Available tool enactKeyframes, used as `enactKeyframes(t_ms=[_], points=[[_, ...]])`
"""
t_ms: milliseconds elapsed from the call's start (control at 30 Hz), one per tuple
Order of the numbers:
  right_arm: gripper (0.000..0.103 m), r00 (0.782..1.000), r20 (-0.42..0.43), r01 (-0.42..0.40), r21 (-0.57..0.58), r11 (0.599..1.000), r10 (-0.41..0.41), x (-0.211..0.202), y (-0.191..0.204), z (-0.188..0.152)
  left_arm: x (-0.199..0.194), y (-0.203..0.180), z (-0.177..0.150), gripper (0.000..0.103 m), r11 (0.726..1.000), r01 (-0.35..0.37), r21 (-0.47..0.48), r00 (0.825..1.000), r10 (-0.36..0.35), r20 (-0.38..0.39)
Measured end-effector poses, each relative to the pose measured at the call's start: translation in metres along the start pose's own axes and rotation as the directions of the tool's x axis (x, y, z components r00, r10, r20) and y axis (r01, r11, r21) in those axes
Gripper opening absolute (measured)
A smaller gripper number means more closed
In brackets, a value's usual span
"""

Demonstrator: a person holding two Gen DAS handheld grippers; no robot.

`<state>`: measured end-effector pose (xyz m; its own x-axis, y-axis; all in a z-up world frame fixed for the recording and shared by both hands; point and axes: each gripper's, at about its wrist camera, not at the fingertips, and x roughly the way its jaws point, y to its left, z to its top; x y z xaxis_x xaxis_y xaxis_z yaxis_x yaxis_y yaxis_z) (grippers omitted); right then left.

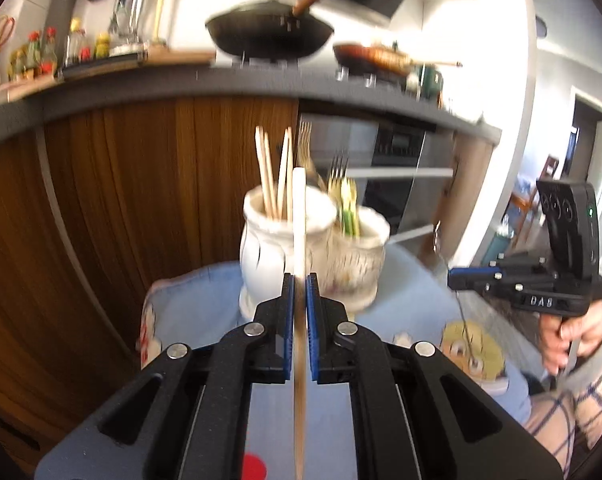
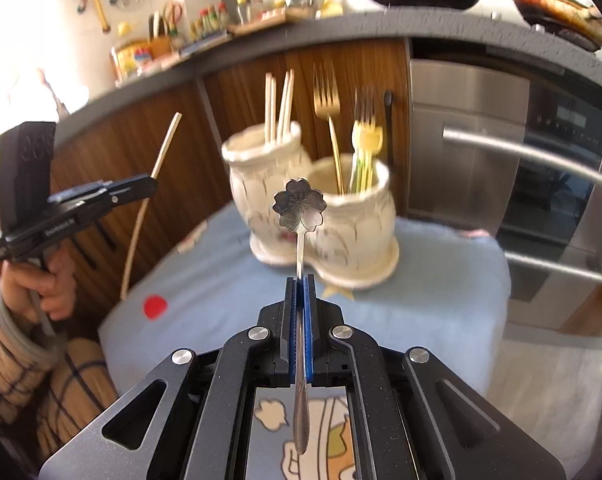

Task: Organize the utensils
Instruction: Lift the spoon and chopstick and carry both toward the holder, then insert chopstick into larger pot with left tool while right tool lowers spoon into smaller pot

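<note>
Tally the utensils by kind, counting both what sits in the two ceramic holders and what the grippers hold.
Chopsticks: 5, with 4 in the left holder and 1 in the left gripper
Forks: 3 or more (blurred) in the right holder
Flower-headed spoon: 1, in the right gripper
Total: at least 9

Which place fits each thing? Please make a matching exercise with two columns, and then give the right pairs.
Things:
1. chopstick
2. flower spoon
3. gold fork
4. chopsticks

Places:
A. in the right jar
B. held by the left gripper
C. in the left jar
D. held by the right gripper

Pairs: 1-B, 2-D, 3-A, 4-C
</note>
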<state>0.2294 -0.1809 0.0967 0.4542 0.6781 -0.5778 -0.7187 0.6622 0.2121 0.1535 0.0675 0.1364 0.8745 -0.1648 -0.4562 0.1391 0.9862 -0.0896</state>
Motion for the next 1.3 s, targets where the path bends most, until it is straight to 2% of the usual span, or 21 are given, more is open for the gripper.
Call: enactKeyframes(t_ms=[167,367,700,867,1133,1300], points=[[0.004,0.994,0.099,-0.044,0.032,0.999,0.041,-0.012,0.000,0.024,0.003,-0.003,0.026,0.006,1.000,0.010,-0.028,0.996,-0.007,0.093],[0.004,0.989,0.130,-0.078,0.048,0.996,0.071,-0.002,-0.005,0.043,0.012,-0.006,0.044,0.006,0.998,0.028,-0.053,0.991,-0.020,0.132],[0.004,0.974,0.212,-0.094,0.078,0.993,0.075,0.011,-0.022,0.065,0.022,0.008,0.064,0.006,0.996,0.007,-0.093,0.977,0.013,0.212],[0.004,0.955,0.287,-0.103,0.072,0.992,0.078,0.013,-0.027,0.084,0.026,0.016,0.075,0.006,0.993,-0.006,-0.120,0.954,0.042,0.295],[0.004,0.922,0.381,-0.081,0.026,0.996,0.065,0.021,-0.028,0.110,0.040,0.013,0.099,0.006,0.994,0.001,-0.108,0.897,0.047,0.440],[0.004,0.894,0.446,-0.068,0.048,0.997,0.039,0.023,-0.035,0.117,0.058,0.014,0.103,0.006,0.994,-0.001,-0.105,0.879,0.052,0.475]])
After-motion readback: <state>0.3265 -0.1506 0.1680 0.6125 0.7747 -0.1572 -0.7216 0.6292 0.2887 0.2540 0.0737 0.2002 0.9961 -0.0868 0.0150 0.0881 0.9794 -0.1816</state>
